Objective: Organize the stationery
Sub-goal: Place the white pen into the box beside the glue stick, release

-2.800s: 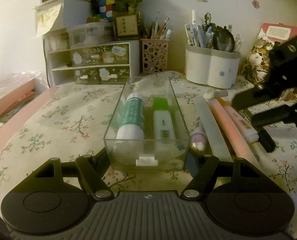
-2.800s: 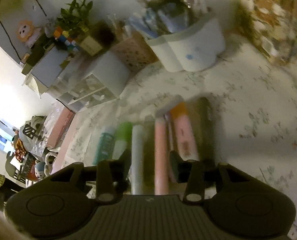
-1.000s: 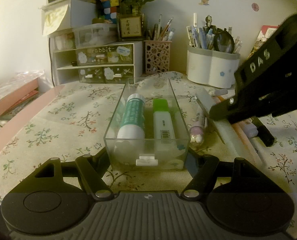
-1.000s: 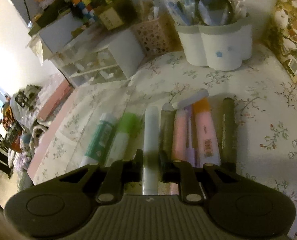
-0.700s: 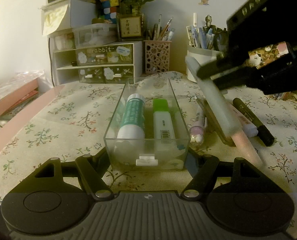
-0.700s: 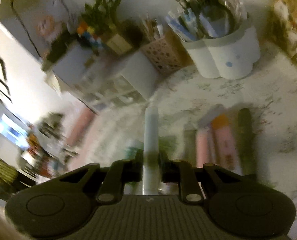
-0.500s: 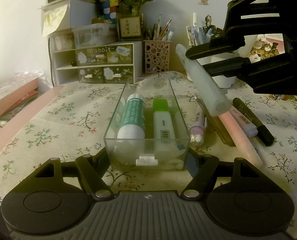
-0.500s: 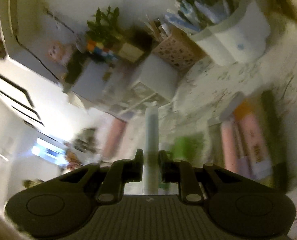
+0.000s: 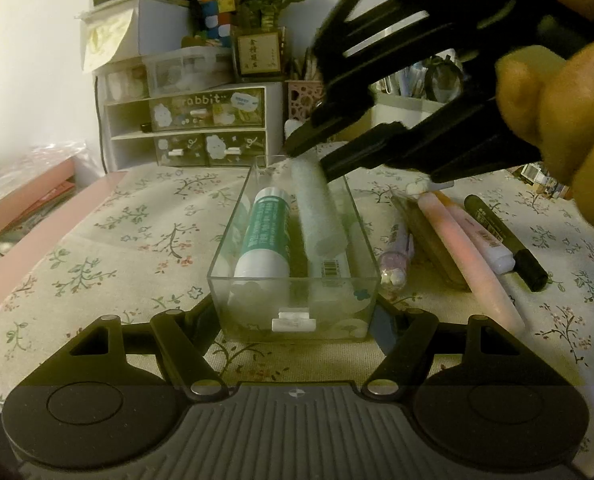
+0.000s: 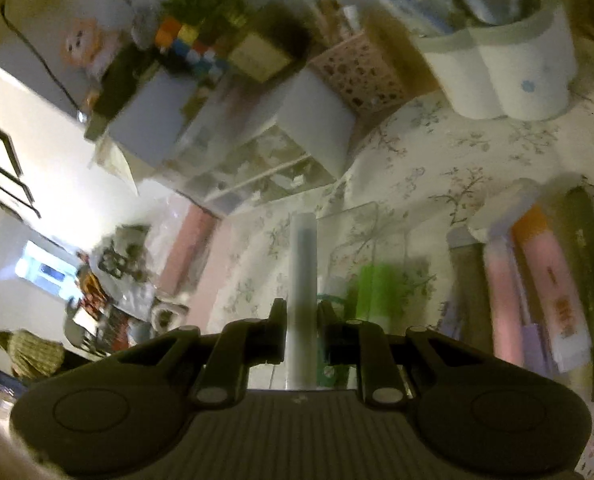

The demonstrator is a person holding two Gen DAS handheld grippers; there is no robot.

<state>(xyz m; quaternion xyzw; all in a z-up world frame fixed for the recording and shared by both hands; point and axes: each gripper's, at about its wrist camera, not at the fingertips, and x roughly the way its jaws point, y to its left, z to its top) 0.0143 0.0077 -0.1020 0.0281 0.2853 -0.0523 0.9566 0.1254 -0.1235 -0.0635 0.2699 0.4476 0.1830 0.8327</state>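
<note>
A clear plastic box point(image 9: 297, 280) sits on the floral tablecloth, and my left gripper point(image 9: 295, 316) is shut on its near end. Inside lie a teal-labelled tube point(image 9: 267, 236) and a green-capped highlighter point(image 10: 371, 288). My right gripper point(image 10: 302, 332) is shut on a long pale frosted pen point(image 10: 302, 288). In the left wrist view this gripper point(image 9: 309, 156) holds the pen point(image 9: 321, 212) tilted over the box, above the highlighter. Loose pens lie right of the box: a pink one point(image 9: 465, 248), a black marker point(image 9: 505, 236).
A drawer unit marked "rabbit" point(image 9: 201, 120) stands behind the box, with a pink mesh pen cup point(image 9: 303, 92) and a white pen holder point(image 10: 509, 72) beside it. A small pastel pen point(image 9: 395, 264) lies against the box's right wall. A pink folder point(image 9: 25, 200) lies far left.
My right gripper closed on the frosted pen, lifted it from the row on the cloth and carried it left over the box. The left gripper and the box stayed still.
</note>
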